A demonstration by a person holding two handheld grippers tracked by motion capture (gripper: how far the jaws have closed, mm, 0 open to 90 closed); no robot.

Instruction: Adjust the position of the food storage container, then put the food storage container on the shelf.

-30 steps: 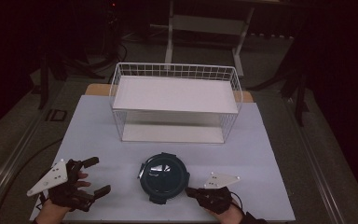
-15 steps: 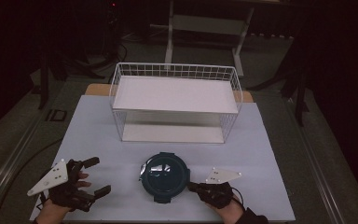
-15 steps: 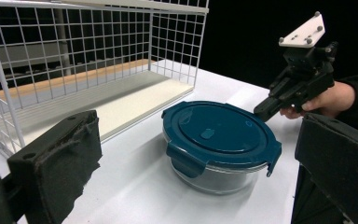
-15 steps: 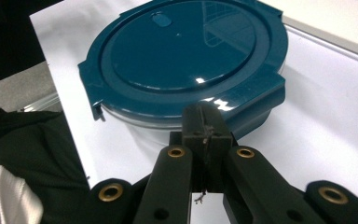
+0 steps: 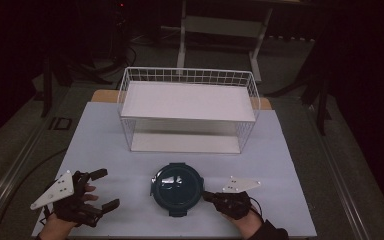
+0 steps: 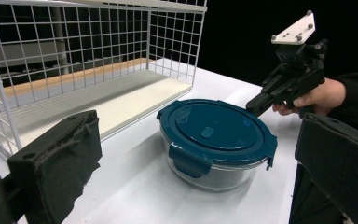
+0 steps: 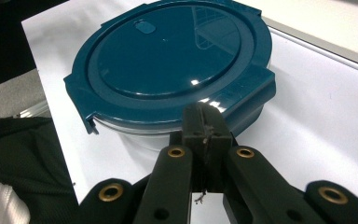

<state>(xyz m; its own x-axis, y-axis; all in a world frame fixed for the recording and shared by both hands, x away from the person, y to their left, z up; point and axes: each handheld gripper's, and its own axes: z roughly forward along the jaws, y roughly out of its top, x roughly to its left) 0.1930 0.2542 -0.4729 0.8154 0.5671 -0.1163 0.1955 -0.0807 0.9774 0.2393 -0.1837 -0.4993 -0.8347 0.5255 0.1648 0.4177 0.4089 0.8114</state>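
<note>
Starting nearest, at the front edge of the white table: keeps the left gripper spread wide and empty, parked to the left of the container and well apart from it, so offers no bracing. Holds the right gripper clenched tight on nothing, with its closed tip pressed toward the side latch of the round glass container under its blue lid; touching or just short of it, hard to tell. Sits centre front on the table, that container, upright, lid on, just before the wire rack. Risks sliding the whole container leftward across the smooth tabletop on any hard prod at the latch, with nothing steadying the far side. Risks also slipping off the glossy flap and skating over the lid, since a shut tip gives only a narrow point of contact. Could tip the glass onto its rim if levered upward too sharply. Farther back, could knock the container into the rack's front wires if shoved forward rather than sideways.
</note>
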